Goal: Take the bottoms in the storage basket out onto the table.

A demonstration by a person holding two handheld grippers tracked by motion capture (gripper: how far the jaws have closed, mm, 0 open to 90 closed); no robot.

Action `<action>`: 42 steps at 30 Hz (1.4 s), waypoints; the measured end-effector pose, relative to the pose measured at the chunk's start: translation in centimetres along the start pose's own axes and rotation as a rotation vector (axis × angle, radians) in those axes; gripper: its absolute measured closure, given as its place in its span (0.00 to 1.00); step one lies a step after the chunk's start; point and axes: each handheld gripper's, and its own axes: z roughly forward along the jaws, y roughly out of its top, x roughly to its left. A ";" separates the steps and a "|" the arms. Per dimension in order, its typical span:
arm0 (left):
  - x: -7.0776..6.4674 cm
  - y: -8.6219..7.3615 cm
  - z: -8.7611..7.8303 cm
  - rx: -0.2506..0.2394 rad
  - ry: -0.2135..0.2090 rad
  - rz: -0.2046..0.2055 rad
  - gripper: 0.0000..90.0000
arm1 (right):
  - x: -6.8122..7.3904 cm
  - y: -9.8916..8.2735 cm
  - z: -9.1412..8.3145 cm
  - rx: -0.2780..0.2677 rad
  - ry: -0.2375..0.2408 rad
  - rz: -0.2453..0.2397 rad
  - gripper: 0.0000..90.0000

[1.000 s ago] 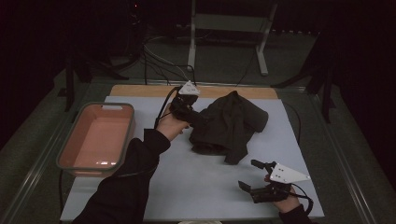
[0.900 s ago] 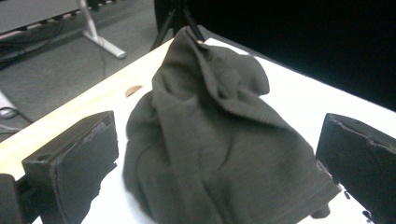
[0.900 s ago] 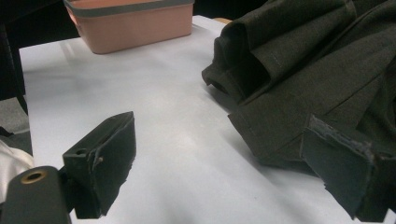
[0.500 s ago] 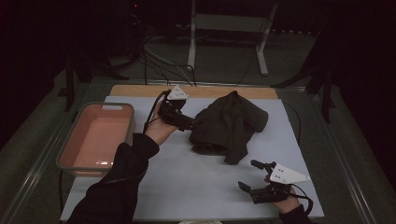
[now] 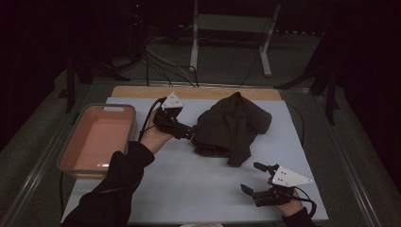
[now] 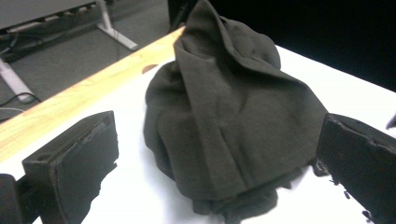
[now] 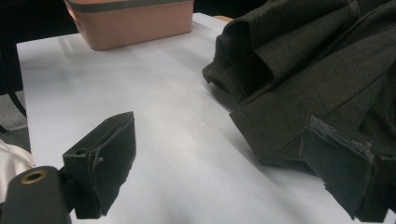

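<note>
A dark, crumpled garment (image 5: 231,124) lies in a heap on the white table top (image 5: 189,184), right of centre. My left gripper (image 5: 188,132) is held just off the heap's left edge, pointing at it. In the left gripper view the garment (image 6: 233,107) lies ahead of my left gripper (image 6: 217,140), whose jaws stand wide apart and hold nothing. My right gripper (image 5: 250,177) rests near the front right of the table, open and empty. In the right gripper view the garment (image 7: 317,70) lies just beyond my right gripper (image 7: 224,154), its hem by the right jaw.
A pink tub (image 5: 97,137) with a grey rim stands at the table's left edge, also seen as the tub (image 7: 130,18). A wooden strip (image 5: 189,92) runs along the far edge. Cables and a stand's legs lie on the floor beyond.
My left gripper has drawn back to the left and a little nearer, away from the top of the garment. The right gripper and the garment have stayed put.
</note>
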 end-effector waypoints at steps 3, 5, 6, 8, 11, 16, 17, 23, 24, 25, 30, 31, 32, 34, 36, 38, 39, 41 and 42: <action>-0.3 -0.6 -0.1 0.005 -0.004 0.002 0.00 | 0.0 0.0 0.1 0.001 0.000 -0.006 0.12; -0.4 -1.0 -0.2 0.010 -0.004 0.008 0.00 | 0.1 0.0 0.1 0.004 0.000 -0.007 0.12; -0.5 -1.2 -0.2 0.010 -0.006 0.005 0.00 | 0.1 0.0 0.1 0.005 0.000 -0.005 0.12; -0.7 -1.8 -0.2 0.001 -0.013 -0.011 0.00 | 0.0 0.0 0.2 0.005 -0.001 -0.004 0.12; -0.9 -2.6 -0.1 0.017 -0.021 -0.005 0.00 | 0.0 0.0 0.1 0.002 0.000 -0.005 0.12; -1.3 -3.9 0.1 0.036 -0.034 -0.011 0.00 | 0.0 0.0 0.1 0.004 0.002 -0.004 0.12; -1.3 -4.2 0.2 0.040 -0.034 -0.011 0.00 | 0.0 0.0 0.2 0.004 0.001 -0.004 0.12; -1.6 -5.6 0.4 0.044 -0.055 -0.018 0.00 | 0.0 0.0 0.2 0.003 -0.001 -0.004 0.12; -1.7 -5.8 0.4 0.048 -0.059 -0.017 0.00 | 0.0 0.0 0.2 0.004 0.000 -0.002 0.12; -1.7 -6.0 0.4 0.047 -0.063 -0.019 0.00 | 0.0 0.0 0.2 0.006 0.000 -0.004 0.12; -2.1 -7.0 0.5 0.056 -0.072 -0.013 0.00 | 0.0 0.0 0.2 0.009 0.002 -0.006 0.12; -2.1 -7.0 0.5 0.056 -0.072 -0.013 0.00 | 0.0 0.0 0.2 0.009 0.002 -0.006 0.12; -2.2 -7.3 0.5 0.063 -0.072 -0.009 0.00 | 0.0 0.0 0.2 0.009 0.001 -0.006 0.12; -2.3 -7.7 0.6 0.059 -0.081 -0.014 0.00 | 0.0 0.0 0.2 0.009 0.001 -0.006 0.12; -2.5 -8.2 0.6 0.063 -0.092 -0.016 0.00 | 0.0 0.0 0.2 0.009 0.001 -0.007 0.12; -2.7 -8.7 0.6 0.067 -0.095 -0.017 0.00 | 0.1 0.0 0.2 0.010 0.001 -0.008 0.12; -2.8 -8.9 0.6 0.067 -0.101 -0.019 0.00 | 0.1 0.0 0.2 0.010 0.001 -0.007 0.12; -3.0 -9.4 0.7 0.068 -0.109 -0.023 0.00 | 0.1 0.0 0.2 0.008 0.002 -0.008 0.12; -3.0 -9.6 0.7 0.075 -0.115 -0.022 0.00 | 0.1 0.0 0.2 0.009 0.001 -0.008 0.12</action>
